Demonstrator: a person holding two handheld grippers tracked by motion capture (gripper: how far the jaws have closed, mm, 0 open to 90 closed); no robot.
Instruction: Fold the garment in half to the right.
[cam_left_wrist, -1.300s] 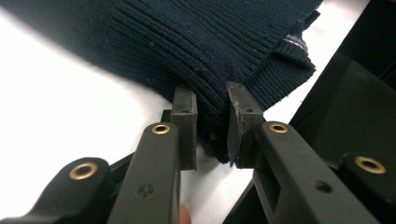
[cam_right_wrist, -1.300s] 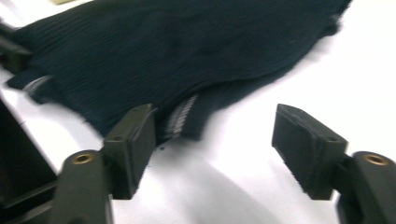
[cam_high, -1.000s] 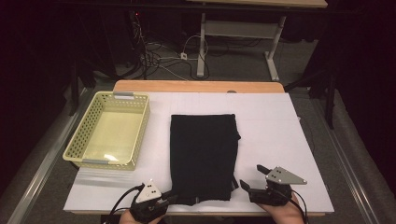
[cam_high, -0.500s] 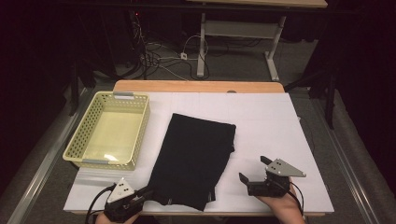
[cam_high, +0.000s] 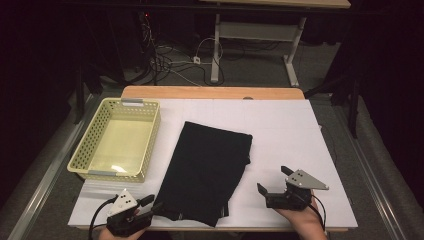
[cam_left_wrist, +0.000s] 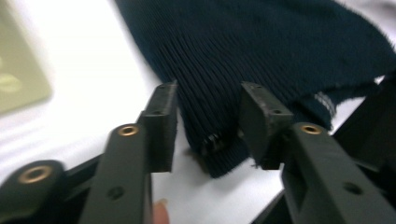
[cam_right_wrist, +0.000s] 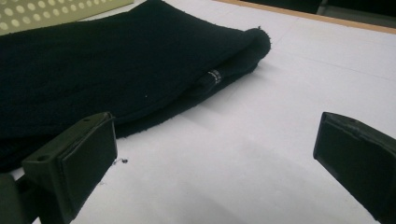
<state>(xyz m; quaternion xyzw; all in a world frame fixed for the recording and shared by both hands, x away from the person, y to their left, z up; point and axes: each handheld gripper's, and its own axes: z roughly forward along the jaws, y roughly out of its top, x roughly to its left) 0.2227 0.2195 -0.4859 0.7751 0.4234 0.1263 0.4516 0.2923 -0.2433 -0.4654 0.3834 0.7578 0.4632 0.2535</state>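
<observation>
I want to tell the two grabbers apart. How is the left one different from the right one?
The left gripper has its jaws around a corner of the black cloth; the right gripper has only bare white table between its jaws. The left gripper's jaws stand closer together; the right gripper's are spread wide. The left gripper sits at the cloth's near left corner; the right gripper is off to the cloth's right, apart from it. Both are black and hand-held.

Dark room. White-topped table (cam_high: 280, 125), wooden far edge. Grey carpet floor (cam_high: 260, 75); tangled cables (cam_high: 165, 57) upper centre; second table's white frame (cam_high: 255, 32) beyond.
</observation>
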